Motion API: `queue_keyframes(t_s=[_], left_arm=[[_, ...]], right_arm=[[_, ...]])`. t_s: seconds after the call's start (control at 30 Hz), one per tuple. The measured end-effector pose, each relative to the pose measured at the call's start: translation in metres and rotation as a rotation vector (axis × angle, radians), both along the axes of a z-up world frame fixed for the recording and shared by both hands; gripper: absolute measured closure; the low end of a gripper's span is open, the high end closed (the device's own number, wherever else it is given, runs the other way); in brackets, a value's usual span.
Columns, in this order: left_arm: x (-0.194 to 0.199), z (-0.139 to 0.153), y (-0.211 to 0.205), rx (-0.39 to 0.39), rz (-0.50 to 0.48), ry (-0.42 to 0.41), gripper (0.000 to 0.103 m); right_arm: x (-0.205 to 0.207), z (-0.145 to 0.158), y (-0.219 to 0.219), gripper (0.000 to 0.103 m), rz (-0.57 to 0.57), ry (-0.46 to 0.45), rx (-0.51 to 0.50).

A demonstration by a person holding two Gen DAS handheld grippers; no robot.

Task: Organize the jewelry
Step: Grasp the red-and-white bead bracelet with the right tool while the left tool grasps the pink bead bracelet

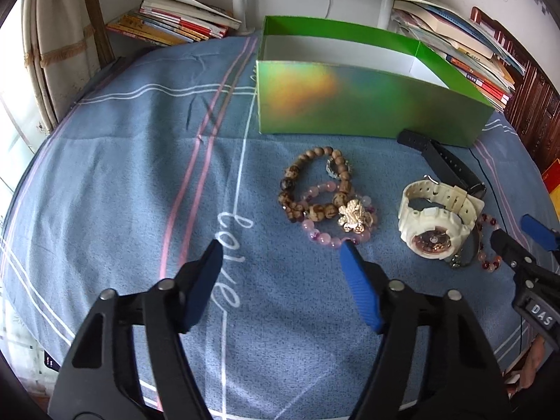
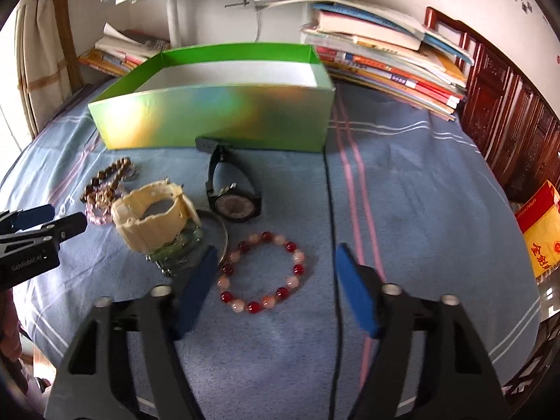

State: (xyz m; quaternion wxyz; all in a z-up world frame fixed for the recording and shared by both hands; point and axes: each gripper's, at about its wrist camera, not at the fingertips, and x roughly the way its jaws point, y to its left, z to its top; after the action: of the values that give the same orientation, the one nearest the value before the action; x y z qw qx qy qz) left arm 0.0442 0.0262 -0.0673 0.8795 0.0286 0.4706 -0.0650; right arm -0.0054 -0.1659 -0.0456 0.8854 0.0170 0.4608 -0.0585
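The left tongs (image 1: 281, 250) stand spread with nothing between them, just short of a pink bead bracelet (image 1: 325, 236) tangled with a brown wooden bead bracelet (image 1: 308, 182) and a gold charm (image 1: 355, 217). The right tongs (image 2: 274, 259) are likewise spread and empty, straddling the near side of a red-and-peach bead bracelet (image 2: 262, 273) lying flat and alone. Its beads look hard, smooth and light on a limp cord, so pinching across one bead is probably safest. Beside it lie a cream watch (image 2: 154, 217) and a black watch (image 2: 232, 203), bulkier and stiffer. Behind them stands an open green box (image 2: 217, 119), seemingly empty. Everything rests on a soft blue striped cloth (image 2: 402, 182) over the desk, with stacked books (image 2: 385, 66) by the wall.
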Motion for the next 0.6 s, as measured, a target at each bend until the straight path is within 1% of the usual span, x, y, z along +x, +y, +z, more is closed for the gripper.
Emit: queue_keyframes(t_s=[0.03,0.1,0.23,0.43,0.53,0.6], left_arm=[[0.001,-0.001,-0.001,0.000,-0.002,0.002,0.037],[0.002,-0.003,-0.002,-0.002,-0.005,0.006,0.037],[0.005,-0.003,0.000,-0.008,0.007,0.006,0.037],[0.010,-0.001,0.003,-0.031,0.044,0.001,0.037],[0.013,-0.001,0.004,-0.026,0.080,-0.013,0.042],[0.016,-0.002,0.003,-0.036,0.084,-0.018,0.044]], right_arm=[[0.002,-0.002,-0.002,0.053,-0.007,0.012,0.001],[0.002,-0.005,-0.007,0.059,-0.027,0.024,0.010],[0.002,-0.004,-0.020,0.059,-0.068,0.018,0.024],[0.002,-0.012,-0.022,0.059,-0.069,0.033,0.023],[0.002,-0.012,-0.022,0.059,-0.063,0.028,0.018],[0.004,-0.012,-0.022,0.059,-0.061,0.027,0.015]])
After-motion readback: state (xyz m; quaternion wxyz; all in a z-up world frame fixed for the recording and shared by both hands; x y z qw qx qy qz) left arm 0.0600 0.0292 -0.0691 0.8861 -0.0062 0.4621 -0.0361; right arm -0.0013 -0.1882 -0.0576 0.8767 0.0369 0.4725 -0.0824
